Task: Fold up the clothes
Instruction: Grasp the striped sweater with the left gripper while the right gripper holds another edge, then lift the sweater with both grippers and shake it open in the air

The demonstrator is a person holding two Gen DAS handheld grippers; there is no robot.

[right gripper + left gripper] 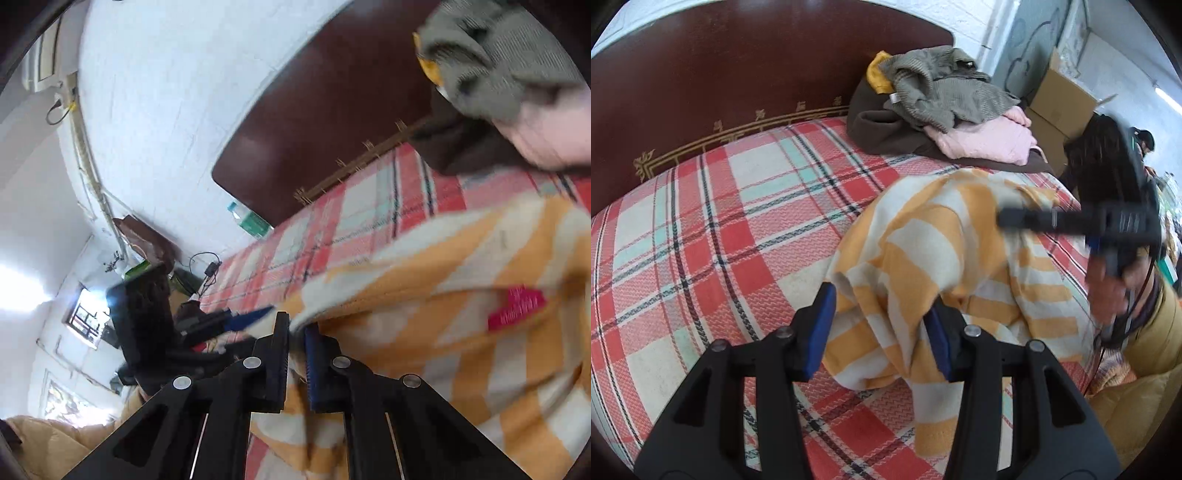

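My right claw, low centre of its own view, is pinched almost shut on an edge of the striped garment, with a fold of the orange-and-white cloth caught between the pads. My left claw, bottom centre of its view, stands half open; cloth bunches between the blue pads, but I cannot tell if they press it. The garment lies crumpled across the middle and right of that frame on the plaid bedspread.

To do this step well, I judge I should take a matching edge with the left, then draw both claws apart so the cloth goes taut and flat before any fold. The pink label suggests I am near the collar. The pile of other clothes at upper right is best left clear.
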